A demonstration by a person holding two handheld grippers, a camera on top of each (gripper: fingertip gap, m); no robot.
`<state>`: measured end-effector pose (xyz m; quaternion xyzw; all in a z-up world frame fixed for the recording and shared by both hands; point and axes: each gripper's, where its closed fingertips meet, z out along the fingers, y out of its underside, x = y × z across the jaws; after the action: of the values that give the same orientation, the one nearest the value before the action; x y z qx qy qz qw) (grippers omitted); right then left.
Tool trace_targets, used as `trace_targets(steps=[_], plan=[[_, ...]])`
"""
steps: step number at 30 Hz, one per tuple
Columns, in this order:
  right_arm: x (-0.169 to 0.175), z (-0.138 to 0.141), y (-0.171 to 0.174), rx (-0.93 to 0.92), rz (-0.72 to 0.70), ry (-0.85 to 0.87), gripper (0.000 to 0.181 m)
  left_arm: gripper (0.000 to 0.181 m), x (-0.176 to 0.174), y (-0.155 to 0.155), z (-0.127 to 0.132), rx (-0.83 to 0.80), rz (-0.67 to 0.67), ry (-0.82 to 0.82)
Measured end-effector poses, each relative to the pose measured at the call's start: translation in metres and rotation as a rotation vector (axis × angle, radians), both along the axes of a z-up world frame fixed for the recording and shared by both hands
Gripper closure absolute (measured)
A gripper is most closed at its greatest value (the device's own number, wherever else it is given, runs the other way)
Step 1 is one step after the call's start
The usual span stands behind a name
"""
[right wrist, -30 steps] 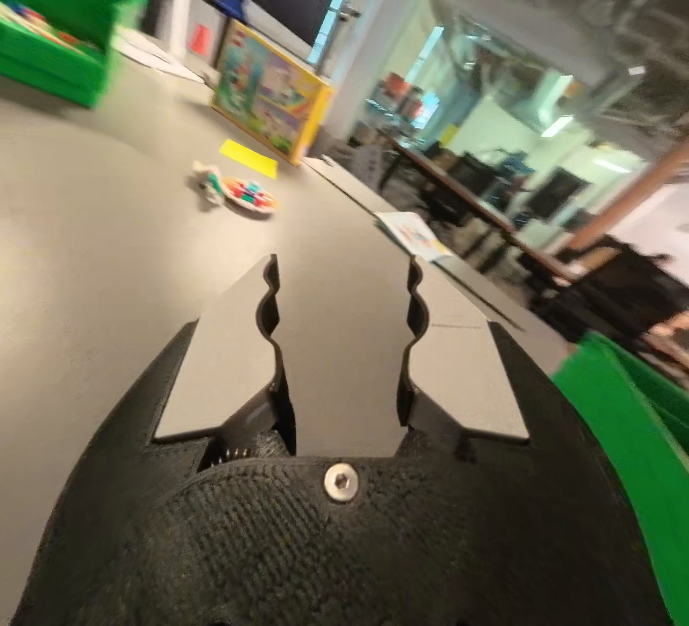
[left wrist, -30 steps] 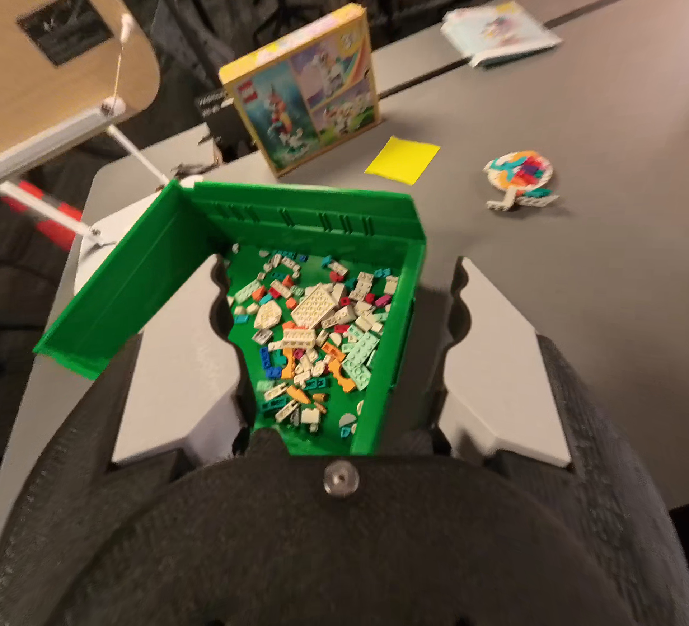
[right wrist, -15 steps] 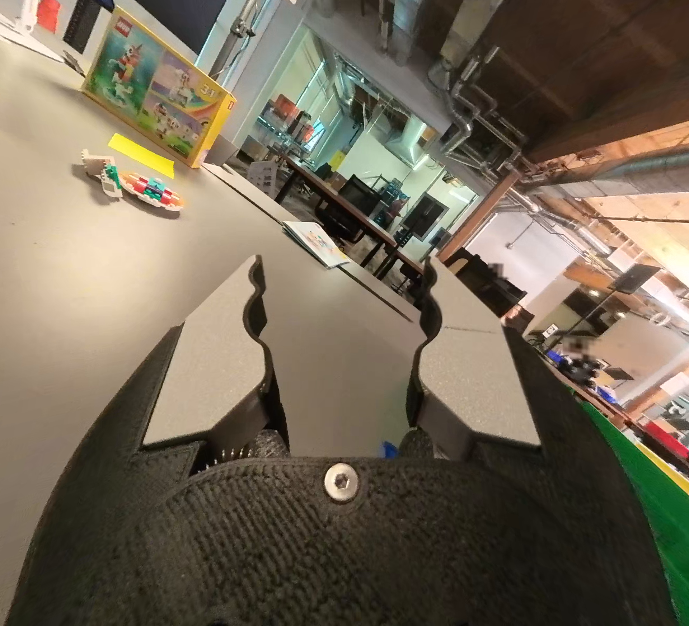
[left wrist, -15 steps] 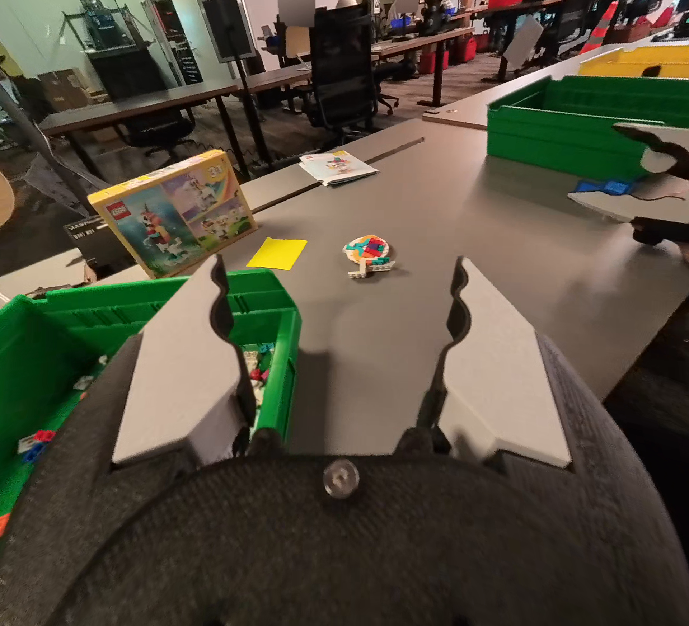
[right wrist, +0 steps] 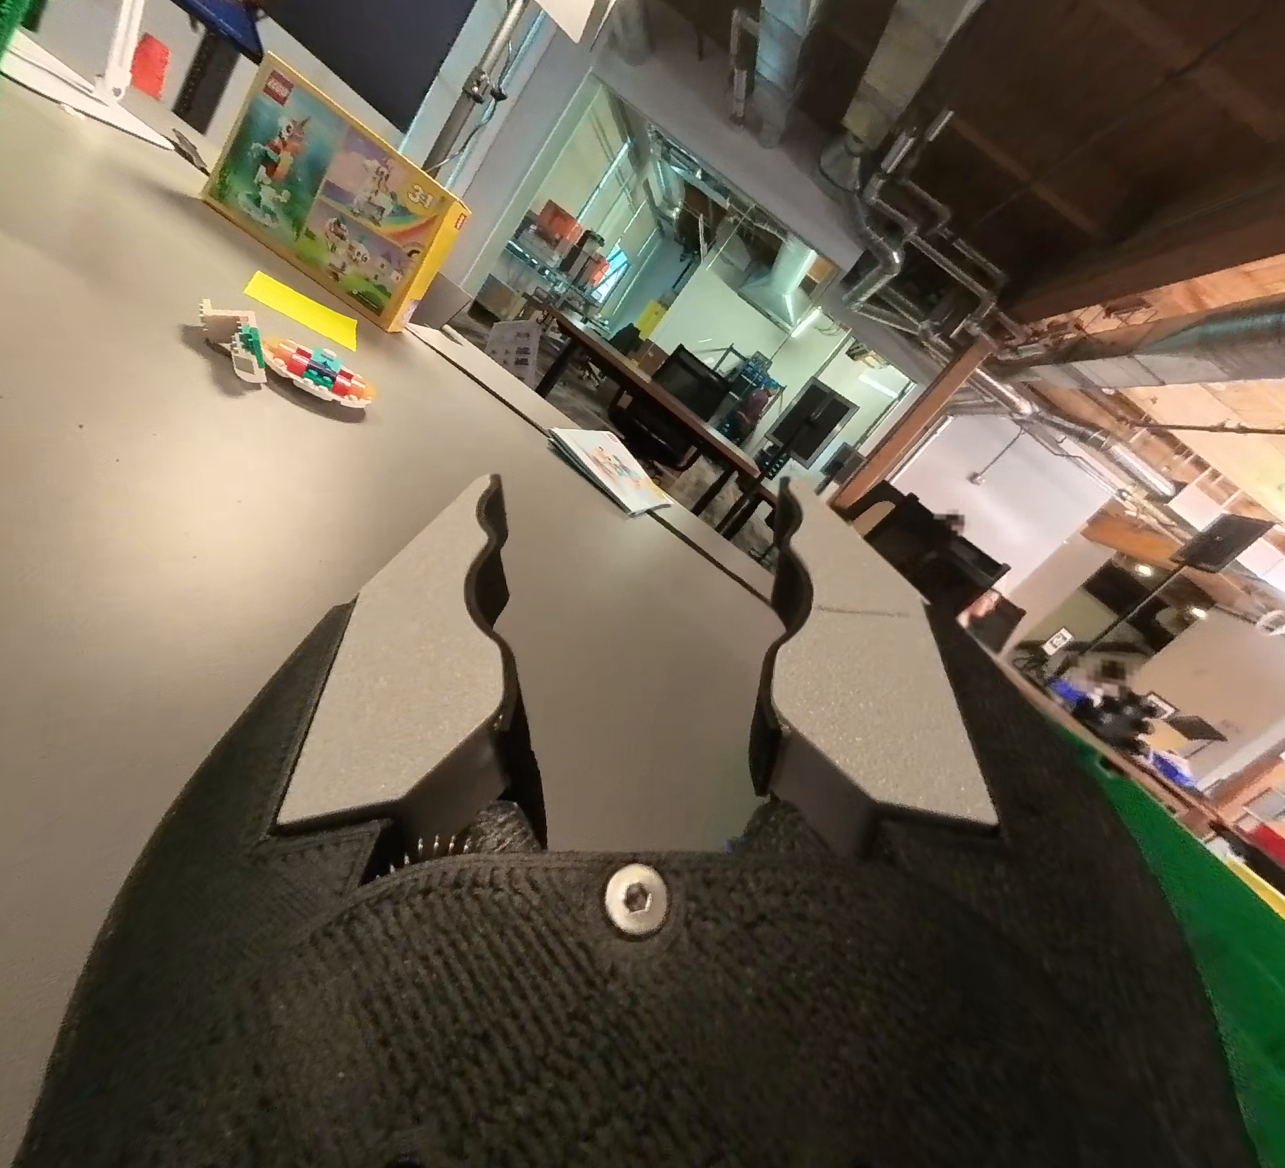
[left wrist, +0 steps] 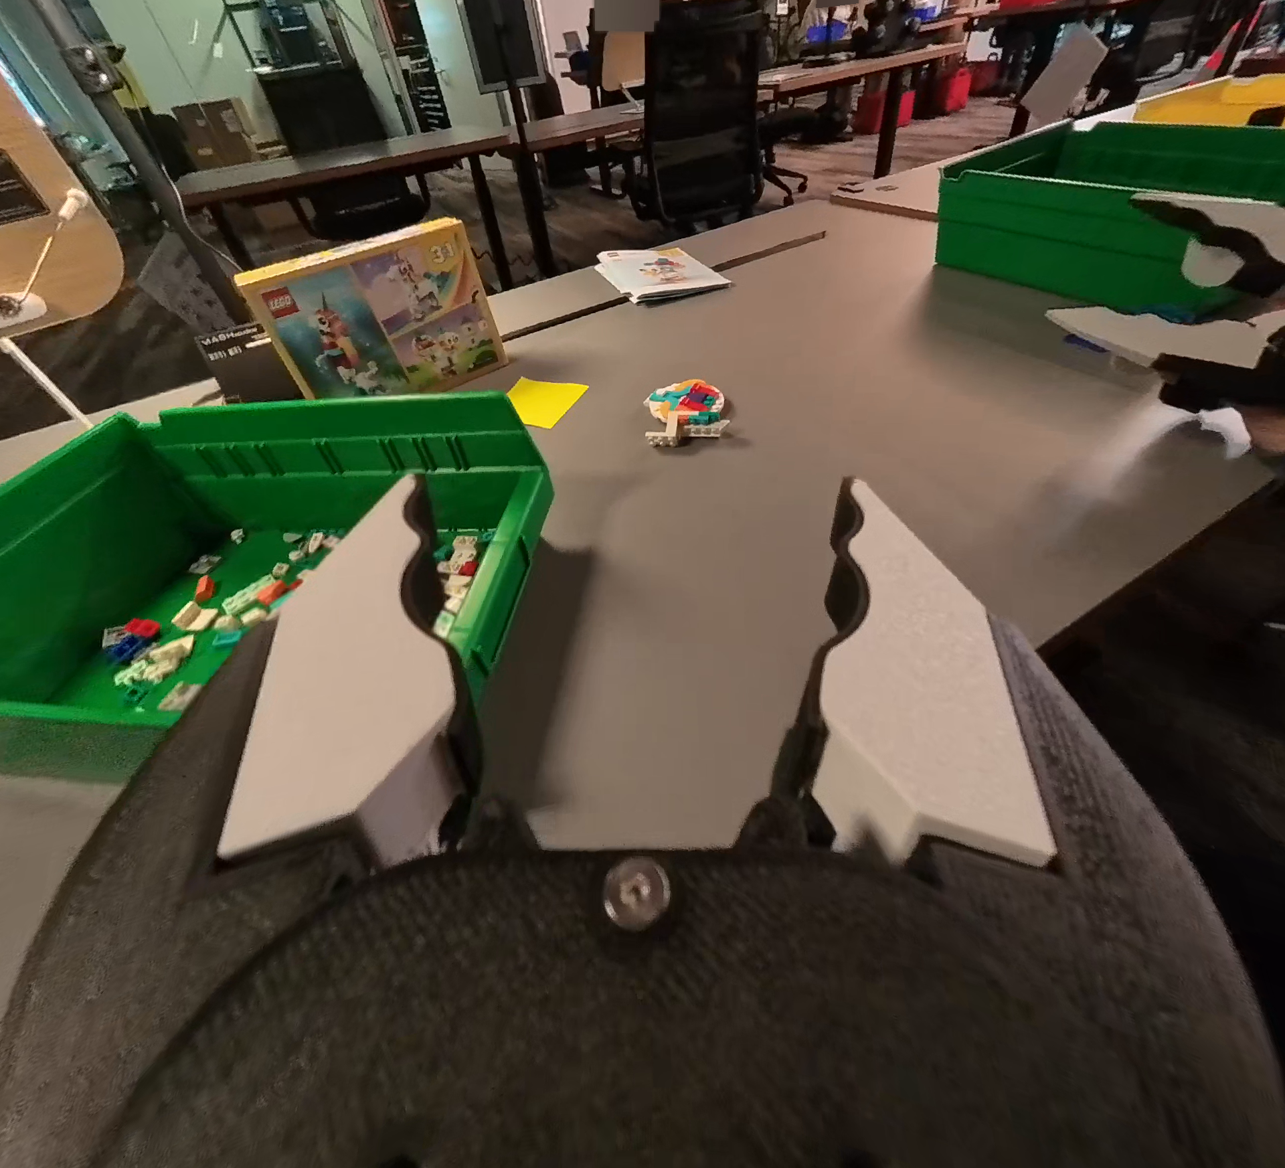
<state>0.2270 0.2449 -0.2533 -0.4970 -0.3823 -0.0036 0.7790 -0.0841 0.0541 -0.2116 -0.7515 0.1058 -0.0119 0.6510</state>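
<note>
Green bin (left wrist: 264, 453) of loose bricks (left wrist: 208, 606) is nearest the left gripper (left wrist: 629, 550), spread, empty. Right gripper (right wrist: 636, 550) spread, empty, low over bench (right wrist: 139, 509). Bricks judged light, small, rigid.

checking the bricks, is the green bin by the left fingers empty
No, the green bin has loose bricks scattered on its floor.

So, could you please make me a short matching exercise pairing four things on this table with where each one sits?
Things:
1. yellow paper square
2. loose bricks
3. booklet
4. toy box

Places:
A. inside the green bin
B. flat beside the small brick model
C. standing upright behind the green bin
D. at the table's far edge

Pairs: 1-B, 2-A, 3-D, 4-C
</note>
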Motion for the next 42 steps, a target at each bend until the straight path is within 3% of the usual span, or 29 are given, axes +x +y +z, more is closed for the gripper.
trace_targets(steps=[14, 29, 38, 42], plan=[[0.004, -0.006, 0.007, -0.06, -0.007, 0.011, 0.106, 0.07, -0.01, -0.042, -0.032, -0.055, 0.067, -0.02], [0.002, -0.007, 0.006, -0.048, -0.013, -0.014, 0.107, 0.07, 0.015, -0.055, -0.064, -0.104, -0.041, -0.108], [-0.012, -0.011, -0.002, -0.045, 0.036, -0.068, 0.095, 0.068, 0.029, -0.098, -0.058, -0.154, -0.07, -0.121], [-0.002, 0.028, -0.035, -0.04, 0.043, 0.112, 0.095, 0.067, 0.037, -0.118, -0.043, -0.115, -0.092, -0.134]])
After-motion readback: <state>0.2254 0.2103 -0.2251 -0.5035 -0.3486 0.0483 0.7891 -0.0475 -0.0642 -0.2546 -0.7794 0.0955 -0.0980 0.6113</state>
